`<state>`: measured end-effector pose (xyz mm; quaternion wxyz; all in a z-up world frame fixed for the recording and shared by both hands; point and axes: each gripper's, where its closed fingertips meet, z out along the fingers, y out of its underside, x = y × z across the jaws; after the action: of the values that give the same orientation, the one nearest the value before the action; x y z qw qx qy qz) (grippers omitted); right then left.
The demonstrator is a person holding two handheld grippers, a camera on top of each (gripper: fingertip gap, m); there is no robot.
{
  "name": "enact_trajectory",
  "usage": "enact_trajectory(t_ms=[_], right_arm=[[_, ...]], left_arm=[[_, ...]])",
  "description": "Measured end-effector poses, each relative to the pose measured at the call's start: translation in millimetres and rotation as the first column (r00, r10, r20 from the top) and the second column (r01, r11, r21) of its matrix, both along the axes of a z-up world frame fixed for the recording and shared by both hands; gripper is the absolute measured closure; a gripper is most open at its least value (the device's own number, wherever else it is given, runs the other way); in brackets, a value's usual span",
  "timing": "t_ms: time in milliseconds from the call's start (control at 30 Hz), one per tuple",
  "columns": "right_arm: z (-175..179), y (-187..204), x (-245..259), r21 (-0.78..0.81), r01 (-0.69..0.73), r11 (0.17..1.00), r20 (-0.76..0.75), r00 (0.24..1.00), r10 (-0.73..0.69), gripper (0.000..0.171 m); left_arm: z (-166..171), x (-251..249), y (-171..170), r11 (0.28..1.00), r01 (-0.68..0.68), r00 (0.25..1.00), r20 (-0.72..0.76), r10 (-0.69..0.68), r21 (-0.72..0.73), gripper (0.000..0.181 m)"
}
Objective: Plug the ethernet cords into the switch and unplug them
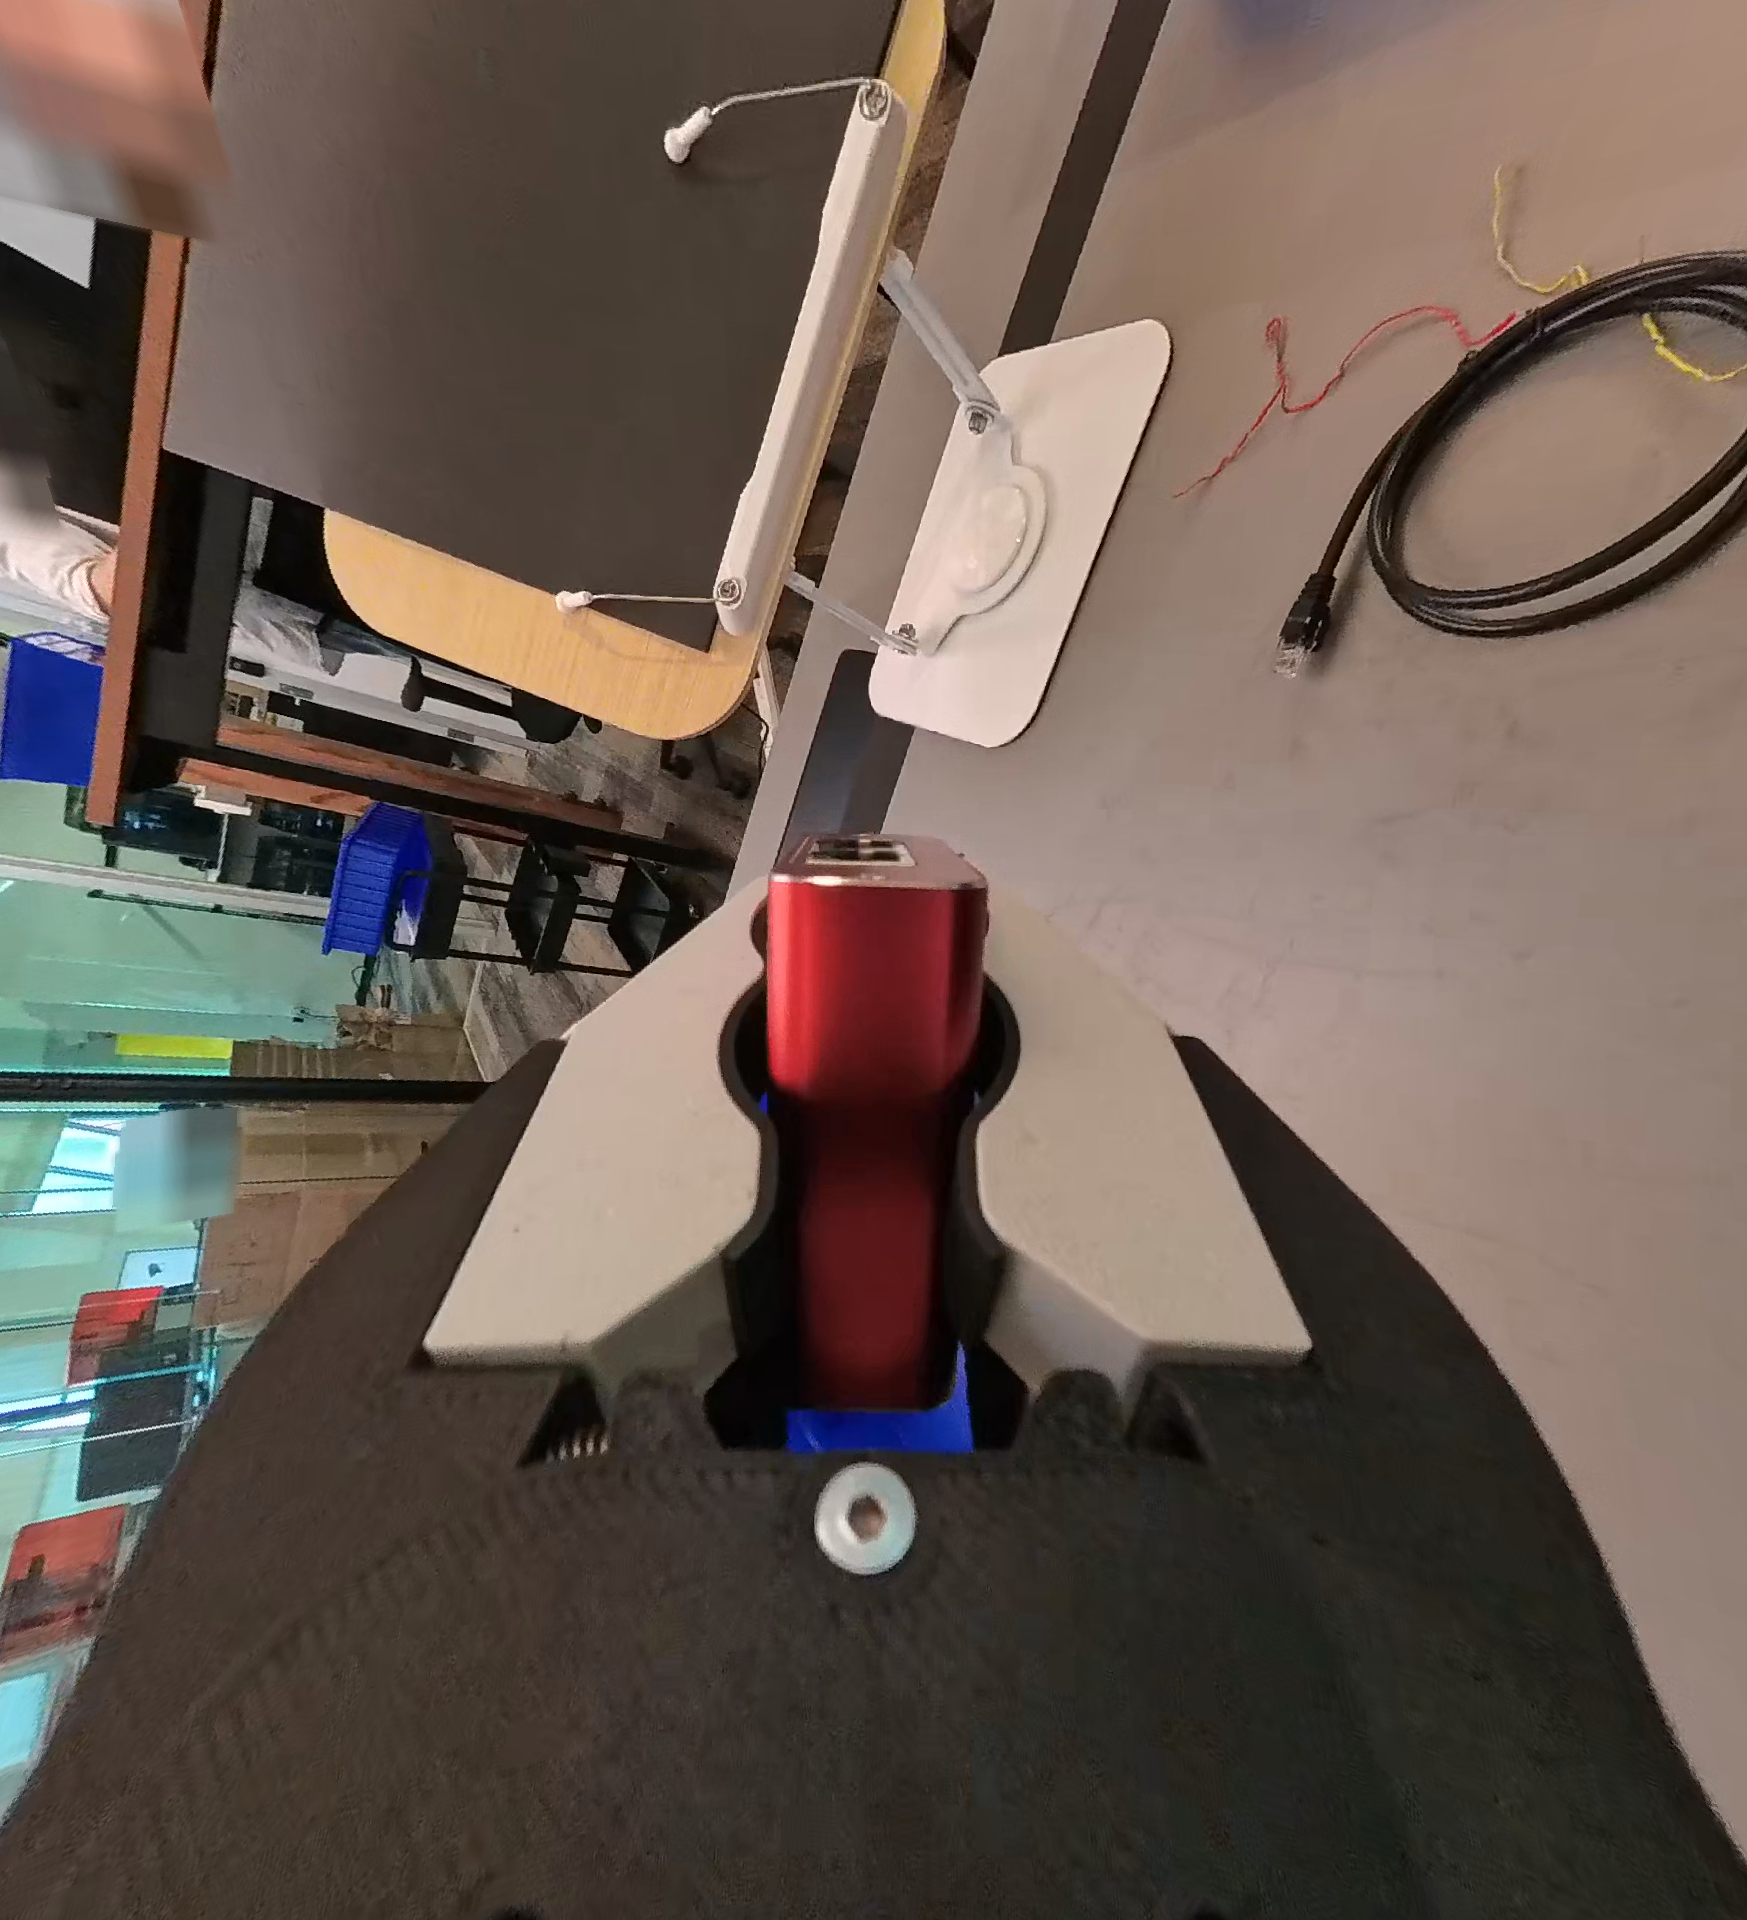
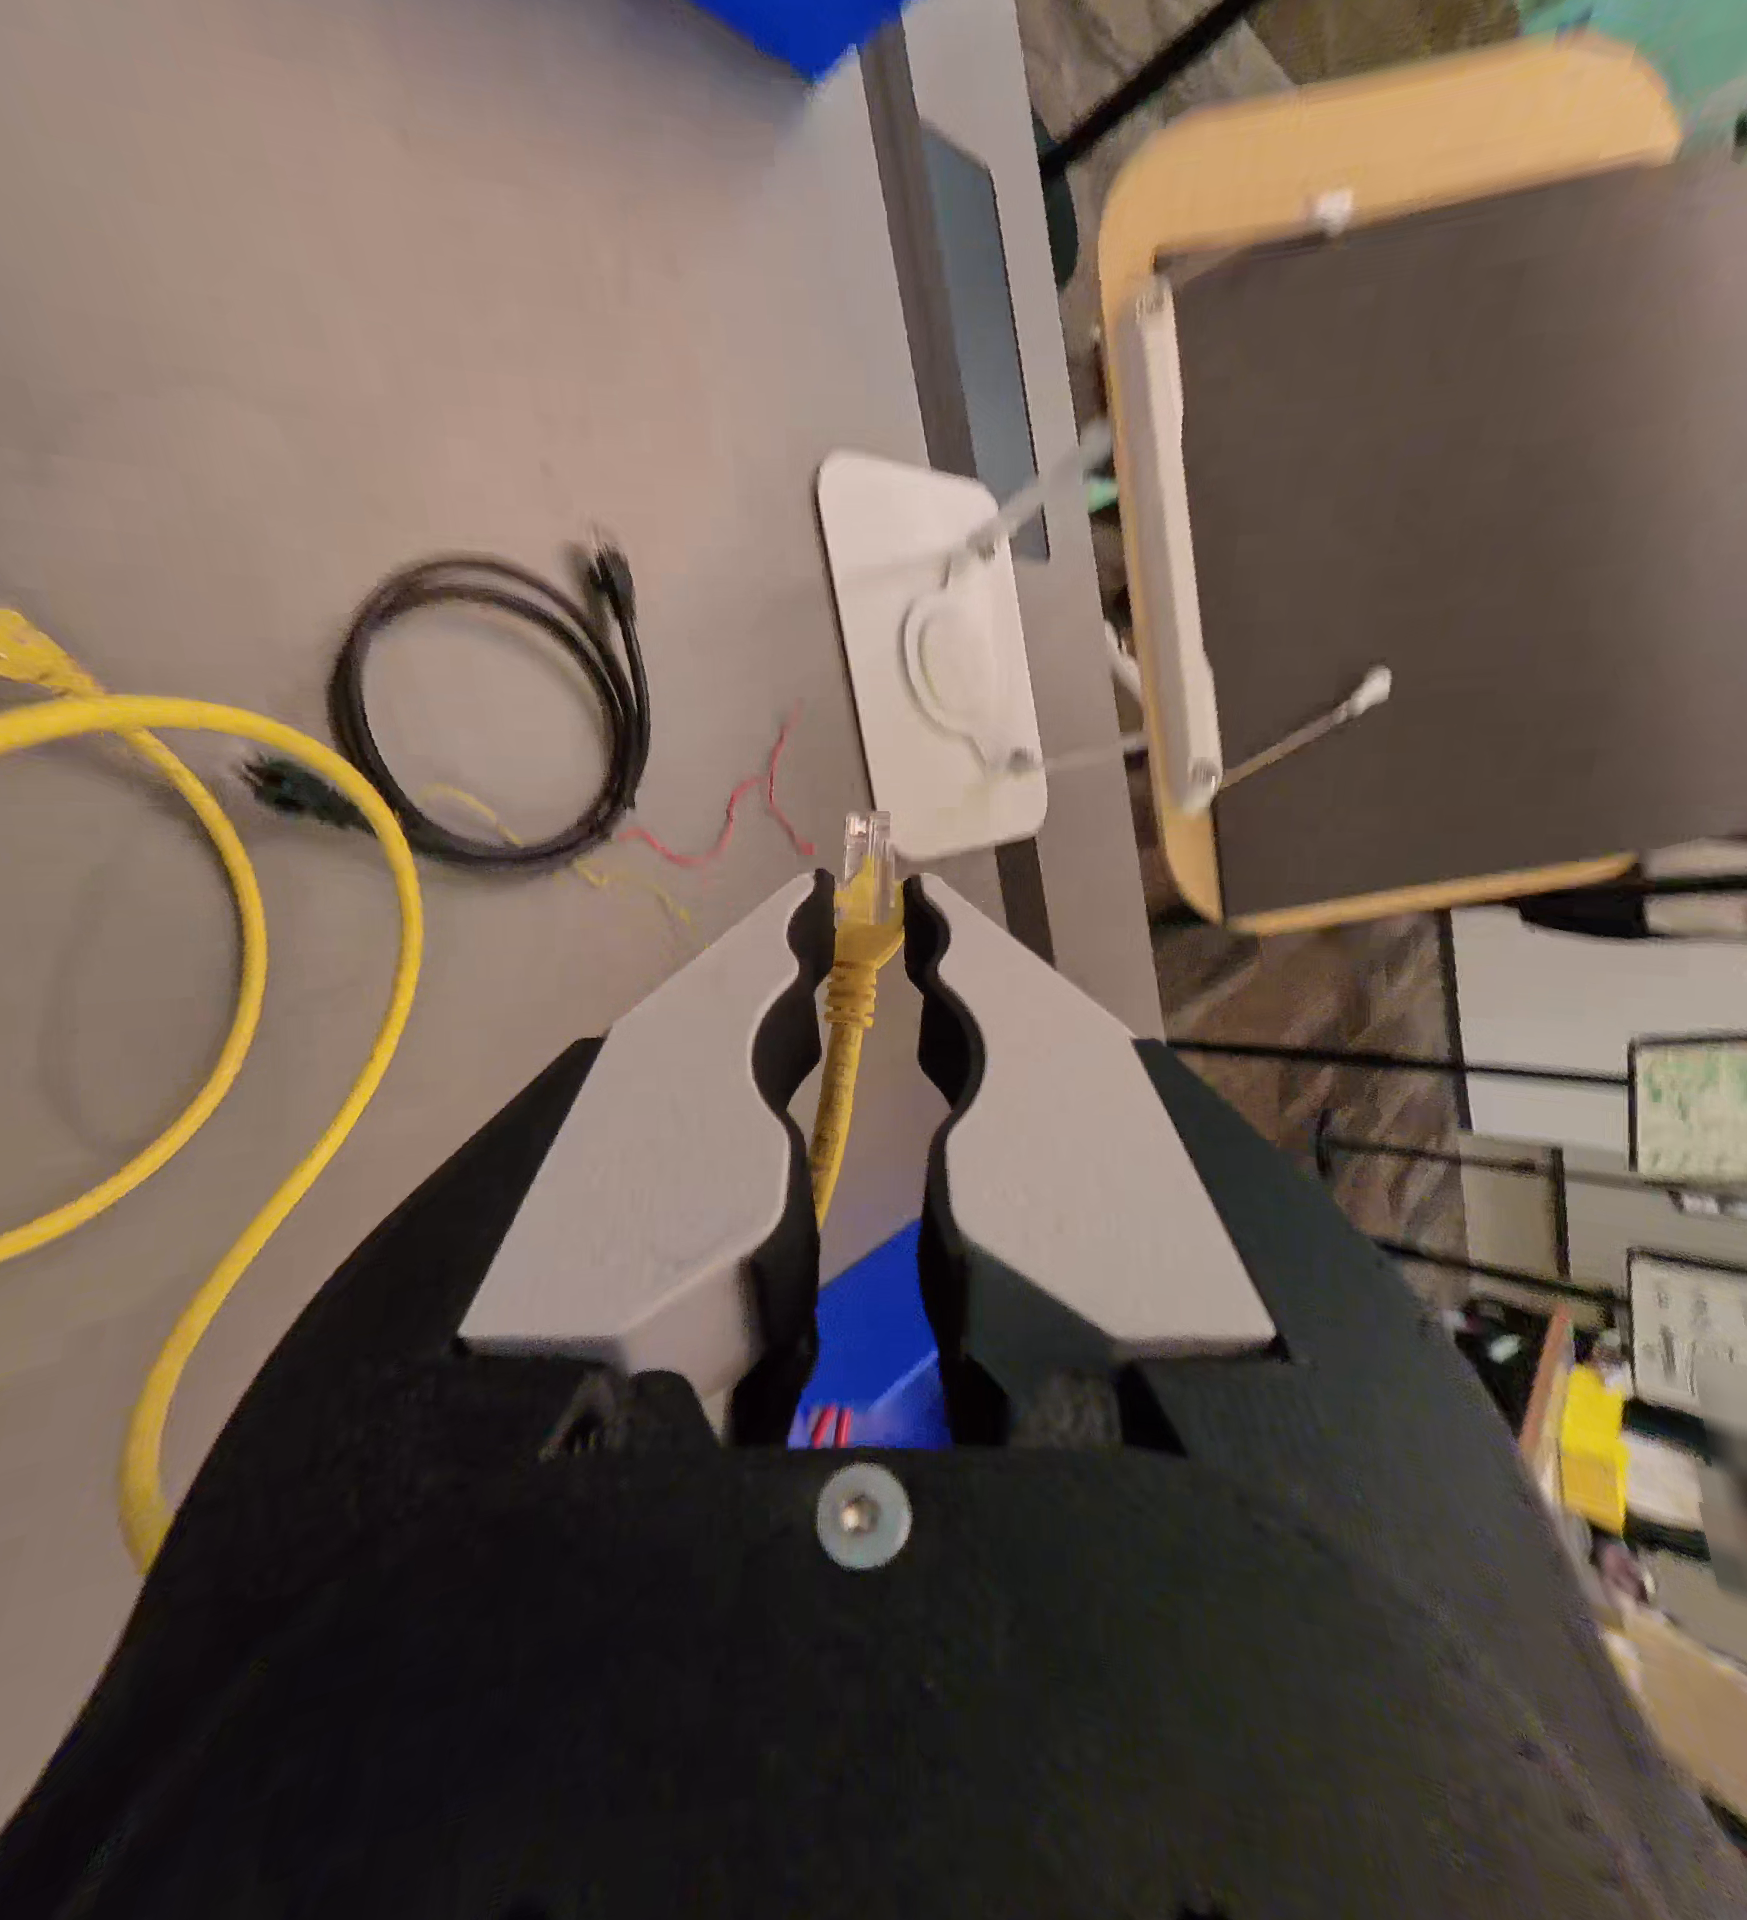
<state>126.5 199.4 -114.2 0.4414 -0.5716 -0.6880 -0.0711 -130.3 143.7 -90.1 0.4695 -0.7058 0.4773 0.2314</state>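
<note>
The left fingers (image 1: 874,1039) squeeze the hard red switch (image 1: 874,1091), and the right fingers (image 2: 867,894) pinch the bendy yellow cord (image 2: 256,935) by its stiff plug (image 2: 867,862).

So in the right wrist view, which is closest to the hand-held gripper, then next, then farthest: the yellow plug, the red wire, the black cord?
1. Yellow plug: held at the right hand-held gripper's tips.
2. Red wire: just beyond, left.
3. Black cord: coiled farther left on the table.
</note>
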Motion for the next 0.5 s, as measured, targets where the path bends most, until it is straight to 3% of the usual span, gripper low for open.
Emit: enact_trajectory(t_ms=[200, 333, 500], right_arm=[[-54.4, 5.5, 44.1, -0.059, 0.136, 0.989, 0.022, 0.991, -0.135, 0.158], [-77.1, -26.4, 32.7, -0.239, 0.055, 0.969, -0.053, 0.996, -0.069, 0.142], [-54.4, -62.5, 23.0, -0.453, -0.112, 0.884, -0.275, 0.961, -0.019, 0.121]], left_arm=[[-3.9, 2.2, -0.1, 1.0, 0.004, 1.0, -0.006, -0.004, -0.012, 0.156], [-7.7, 4.2, 0.5, 1.0, 0.006, 1.0, -0.009, -0.006, -0.025, 0.156], [-11.4, 6.5, -0.4, 0.999, 0.009, 1.0, -0.016, -0.01, -0.039, 0.156]])
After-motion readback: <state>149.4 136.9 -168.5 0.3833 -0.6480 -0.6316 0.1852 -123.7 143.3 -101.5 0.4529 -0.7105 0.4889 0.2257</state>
